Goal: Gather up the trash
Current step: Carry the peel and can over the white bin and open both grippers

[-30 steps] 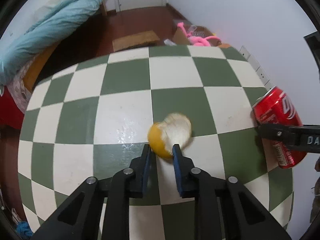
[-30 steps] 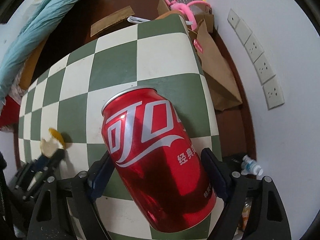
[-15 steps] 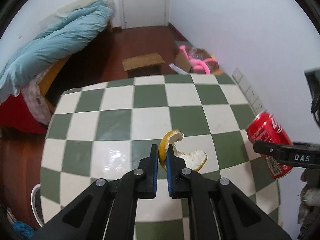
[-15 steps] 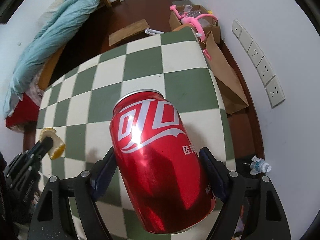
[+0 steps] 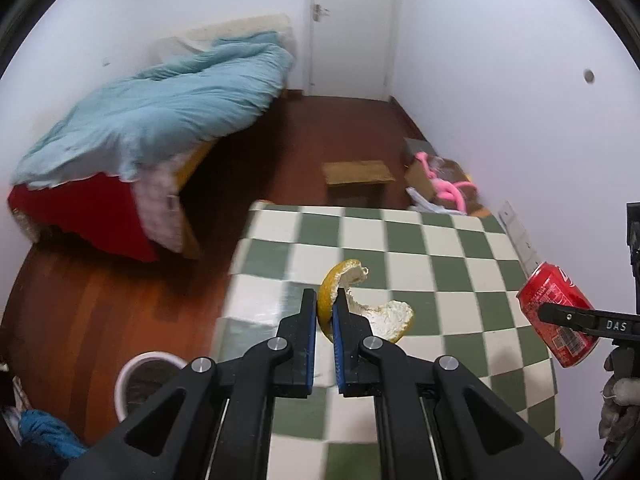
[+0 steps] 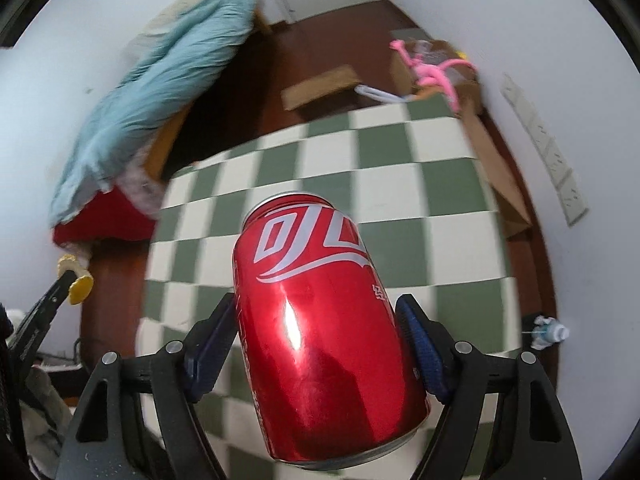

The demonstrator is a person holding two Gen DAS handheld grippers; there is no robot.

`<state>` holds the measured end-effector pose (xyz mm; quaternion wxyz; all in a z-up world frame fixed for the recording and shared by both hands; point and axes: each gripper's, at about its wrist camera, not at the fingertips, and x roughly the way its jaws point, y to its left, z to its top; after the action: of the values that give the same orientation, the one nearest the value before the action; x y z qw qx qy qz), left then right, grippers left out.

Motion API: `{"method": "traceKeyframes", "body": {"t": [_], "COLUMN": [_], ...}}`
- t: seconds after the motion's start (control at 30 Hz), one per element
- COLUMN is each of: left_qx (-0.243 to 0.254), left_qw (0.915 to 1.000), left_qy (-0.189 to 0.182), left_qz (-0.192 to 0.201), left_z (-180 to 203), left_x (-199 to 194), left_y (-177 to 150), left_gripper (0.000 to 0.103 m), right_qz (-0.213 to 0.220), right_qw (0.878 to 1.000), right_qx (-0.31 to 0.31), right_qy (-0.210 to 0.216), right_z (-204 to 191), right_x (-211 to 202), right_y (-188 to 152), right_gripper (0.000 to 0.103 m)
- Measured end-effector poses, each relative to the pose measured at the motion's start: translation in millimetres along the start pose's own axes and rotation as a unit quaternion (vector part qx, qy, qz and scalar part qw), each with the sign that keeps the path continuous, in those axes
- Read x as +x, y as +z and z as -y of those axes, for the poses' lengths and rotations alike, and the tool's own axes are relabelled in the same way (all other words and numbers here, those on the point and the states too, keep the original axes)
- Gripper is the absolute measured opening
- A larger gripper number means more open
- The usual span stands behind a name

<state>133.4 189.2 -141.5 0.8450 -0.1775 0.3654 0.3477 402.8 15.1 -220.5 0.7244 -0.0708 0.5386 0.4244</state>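
My left gripper (image 5: 325, 305) is shut on a piece of orange peel (image 5: 352, 304) and holds it in the air above the green-and-white checkered table (image 5: 440, 256), near its left edge. The peel curls out to the right of the fingers. My right gripper (image 6: 320, 320) is shut on a red cola can (image 6: 324, 328), held tilted above the table's right side. The can also shows in the left wrist view (image 5: 558, 316). The left gripper with the peel (image 6: 78, 280) shows at the far left of the right wrist view.
A white bin (image 5: 140, 380) stands on the wooden floor left of the table. A bed with a blue quilt (image 5: 160, 112) lies beyond it. Cardboard boxes and a pink toy (image 5: 444, 188) sit past the table's far edge. A small bottle (image 6: 550, 334) lies by the right wall.
My left gripper closed on the orange peel and lifted it off the table, moving up and left. My right gripper rose with the cola can still held.
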Motion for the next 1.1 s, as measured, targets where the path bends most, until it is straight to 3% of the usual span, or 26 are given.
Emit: {"method": "traceKeyframes", "body": {"t": [0.2,0.4,0.6,0.7,0.77,0.8,0.87,0.9,0.93,0.97,1.03,1.1], "left_qx": [-0.052,-0.118,-0.192,-0.226,-0.244,-0.248,-0.262,-0.27,-0.282,-0.284,-0.28,-0.272], "left_qw": [0.9981,0.9907,0.9723,0.9567,0.9485,0.9444,0.9378,0.9358,0.9334,0.9336,0.9342,0.9361], "left_qy": [0.034,0.065,0.075,0.054,0.038,0.04,0.039,0.039,0.037,0.039,0.059,0.08], "left_qz": [0.006,-0.016,-0.11,-0.175,-0.199,-0.212,-0.224,-0.224,-0.219,-0.214,-0.213,-0.209], "left_z": [-98.0,-202.9,-293.4,-324.8,-336.5,-342.4,-352.8,-355.4,-360.7,-364.6,-367.2,-369.5], "left_x": [-47.2,-58.5,7.1,52.3,70.4,77.8,86.6,86.6,84.3,81.3,72.2,59.9], "left_y": [-16.9,-53.5,-115.9,-147.7,-162.4,-169.0,-180.1,-181.9,-185.6,-187.5,-190.6,-191.6], "left_gripper": [0.005,0.005,0.005,0.006,0.009,0.012,0.033,0.07,0.099,0.102,0.102,0.102], "right_qz": [-0.01,-0.07,-0.138,-0.152,-0.168,-0.177,-0.192,-0.195,-0.194,-0.194,-0.188,-0.188], "right_qw": [0.997,0.987,0.976,0.977,0.974,0.973,0.971,0.97,0.971,0.971,0.971,0.97], "right_qx": [-0.034,-0.065,-0.057,-0.083,-0.115,-0.123,-0.132,-0.137,-0.138,-0.138,-0.141,-0.152], "right_qy": [0.068,0.131,0.16,0.127,0.096,0.08,0.058,0.044,0.036,0.039,0.034,0.027], "right_z": [-105.7,-217.7,-319.6,-366.3,-391.8,-399.4,-411.3,-414.5,-416.9,-418.4,-420.1,-416.7], "right_x": [8.8,64.6,166.8,214.7,241.3,254.0,275.2,281.0,286.3,289.3,289.0,283.7], "right_y": [-32.3,-80.8,-127.6,-142.4,-151.3,-154.7,-160.2,-160.9,-160.6,-160.8,-160.6,-159.9], "right_gripper": [0.079,0.074,0.068,0.068,0.068,0.068,0.069,0.071,0.084,0.091,0.092,0.102]}}
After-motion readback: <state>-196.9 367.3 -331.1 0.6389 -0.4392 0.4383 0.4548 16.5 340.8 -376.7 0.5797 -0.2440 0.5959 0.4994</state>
